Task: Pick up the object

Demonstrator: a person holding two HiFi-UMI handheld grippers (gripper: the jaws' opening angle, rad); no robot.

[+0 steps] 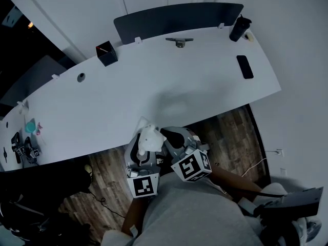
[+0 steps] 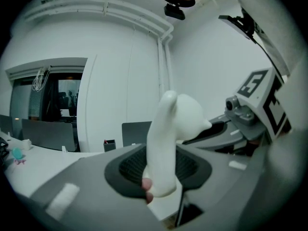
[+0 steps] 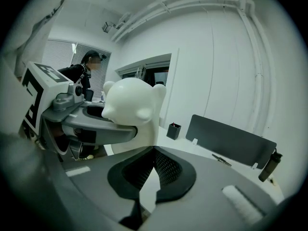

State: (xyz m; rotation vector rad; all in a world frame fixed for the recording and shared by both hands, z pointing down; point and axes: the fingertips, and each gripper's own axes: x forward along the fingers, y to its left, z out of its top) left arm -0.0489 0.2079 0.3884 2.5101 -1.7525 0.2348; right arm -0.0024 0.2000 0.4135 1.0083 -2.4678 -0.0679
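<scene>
Left tool [image 2: 161, 171]: grasping white bear figure [image 2: 168, 129], pads set wide on its body, head clear above the jaws. Right tool [image 3: 153, 152]: clenched, pads tip to tip, nothing between; just right of the left tool, close beside the figure, contact not resolvable. Ahead of both tools: white bench [image 1: 169, 91], figure held short of its near edge. Farther out on the bench: black pen cup [image 1: 106, 54] ahead-left, phone [image 1: 245, 66] and dark bottle [image 1: 239, 28] ahead-right, dark divider panel [image 1: 179, 19] along the far edge.
</scene>
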